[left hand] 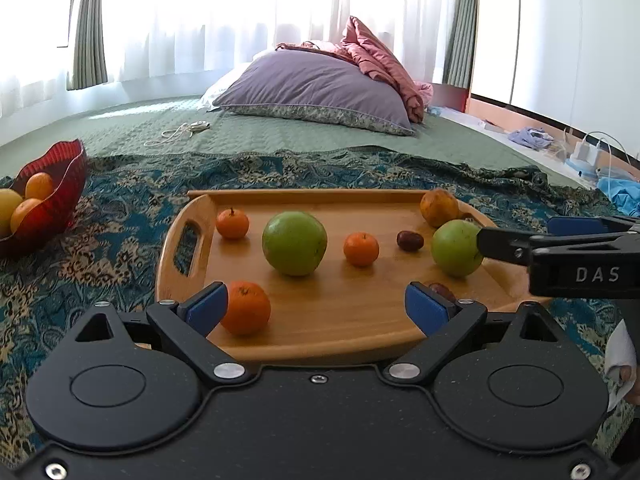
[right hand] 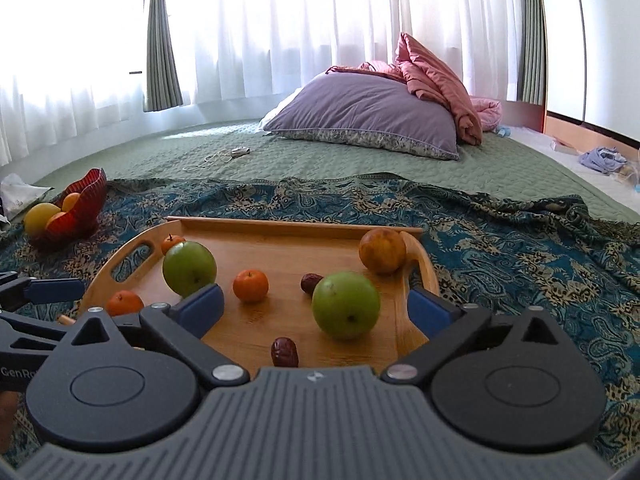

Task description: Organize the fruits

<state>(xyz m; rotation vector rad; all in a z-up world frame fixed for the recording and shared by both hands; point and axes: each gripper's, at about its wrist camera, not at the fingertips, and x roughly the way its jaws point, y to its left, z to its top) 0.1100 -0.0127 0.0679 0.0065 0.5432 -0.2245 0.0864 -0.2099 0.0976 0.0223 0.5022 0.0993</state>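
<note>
A wooden tray [left hand: 336,320] lies on a patterned cloth and holds two green apples [left hand: 294,243] [right hand: 345,305], three small oranges [left hand: 361,249], a brownish-orange fruit [left hand: 439,207] [right hand: 382,250] and two dark dates [left hand: 409,240] [right hand: 285,352]. My left gripper [left hand: 317,309] is open over the tray's near edge, its left finger next to an orange [left hand: 245,307]. My right gripper [right hand: 316,307] is open, with the right green apple between its fingers, untouched. It also shows in the left wrist view [left hand: 516,240].
A red bowl [left hand: 60,196] [right hand: 82,210] with oranges and a yellow fruit stands left of the tray on the cloth. Behind lie a green bedspread, a purple pillow [left hand: 320,88], pink bedding, a white cable [left hand: 180,132], and clutter at the right edge.
</note>
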